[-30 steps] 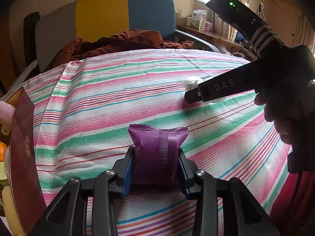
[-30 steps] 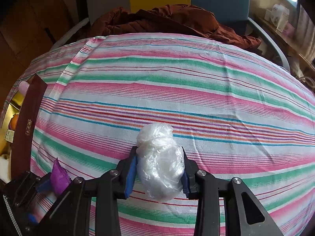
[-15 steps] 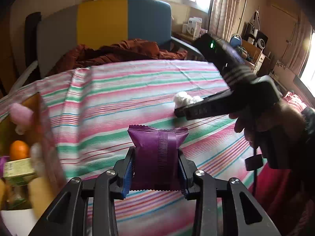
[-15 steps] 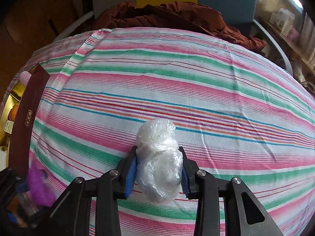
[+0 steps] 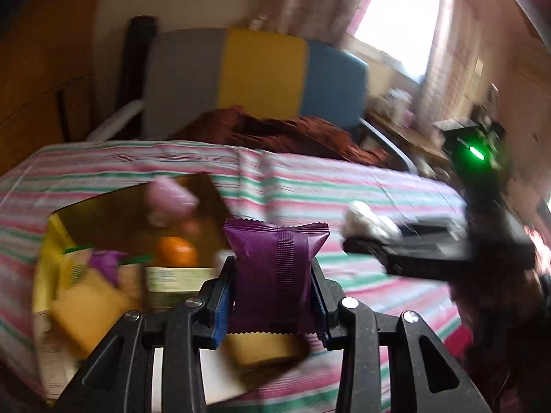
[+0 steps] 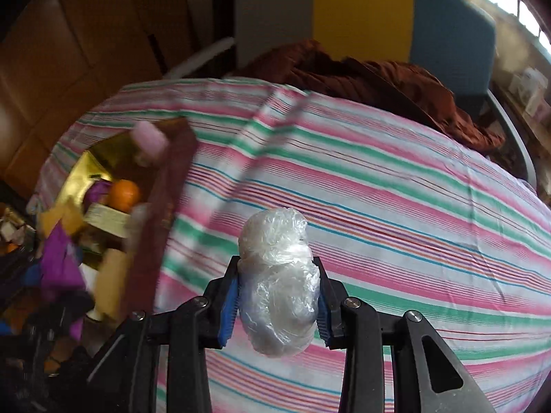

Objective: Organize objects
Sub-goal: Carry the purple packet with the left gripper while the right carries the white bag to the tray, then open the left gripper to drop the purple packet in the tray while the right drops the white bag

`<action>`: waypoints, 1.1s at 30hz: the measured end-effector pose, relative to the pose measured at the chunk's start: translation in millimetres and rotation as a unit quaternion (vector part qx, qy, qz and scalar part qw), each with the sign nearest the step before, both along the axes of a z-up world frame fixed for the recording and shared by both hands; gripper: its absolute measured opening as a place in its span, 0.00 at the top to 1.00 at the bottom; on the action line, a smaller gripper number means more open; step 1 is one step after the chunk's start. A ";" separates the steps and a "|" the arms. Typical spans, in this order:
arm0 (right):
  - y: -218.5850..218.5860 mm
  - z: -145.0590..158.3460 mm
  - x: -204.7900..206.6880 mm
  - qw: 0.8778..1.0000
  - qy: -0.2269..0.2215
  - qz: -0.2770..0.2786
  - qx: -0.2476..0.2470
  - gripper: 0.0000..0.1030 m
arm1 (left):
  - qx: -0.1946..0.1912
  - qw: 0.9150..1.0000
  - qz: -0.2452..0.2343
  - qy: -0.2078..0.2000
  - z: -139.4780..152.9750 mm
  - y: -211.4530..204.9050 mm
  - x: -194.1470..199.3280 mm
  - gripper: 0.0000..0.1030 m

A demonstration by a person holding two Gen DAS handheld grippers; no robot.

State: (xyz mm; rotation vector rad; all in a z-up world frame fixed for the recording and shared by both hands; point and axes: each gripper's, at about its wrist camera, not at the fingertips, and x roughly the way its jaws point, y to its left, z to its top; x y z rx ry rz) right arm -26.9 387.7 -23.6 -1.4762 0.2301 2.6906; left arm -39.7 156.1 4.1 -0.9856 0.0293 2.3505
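Nearing box (image 5: 134, 206), purple packet (image 5: 275, 275) clamped

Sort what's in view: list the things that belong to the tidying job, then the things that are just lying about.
Part of the job:
- purple packet, clamped in the left tool
- clear plastic bundle, clamped in the right tool
- gold-lined box holding an orange and other snacks

Just lying about:
- brown garment
- striped cloth
- colour-block chair

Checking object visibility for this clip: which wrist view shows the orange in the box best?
The left wrist view: the orange sits near mid-frame inside the open box, fairly large though motion-blurred. The right wrist view shows it smaller, near the left edge, partly behind the box's dark red wall.
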 end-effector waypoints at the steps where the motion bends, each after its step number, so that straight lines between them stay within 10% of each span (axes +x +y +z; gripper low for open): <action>1: -12.7 4.8 0.1 1.000 0.008 0.007 -0.005 0.63 | 0.004 1.000 0.014 -0.001 1.2 -11.7 -4.9 0.63; 14: -147.0 13.3 -14.2 0.993 0.052 0.094 -0.053 0.63 | 0.029 0.995 0.086 -0.036 -14.4 -101.2 -36.9 0.63; 33: -158.7 -1.9 -43.2 0.996 0.036 0.073 -0.044 0.62 | 0.028 0.994 0.090 -0.060 -11.9 -77.1 -107.3 0.62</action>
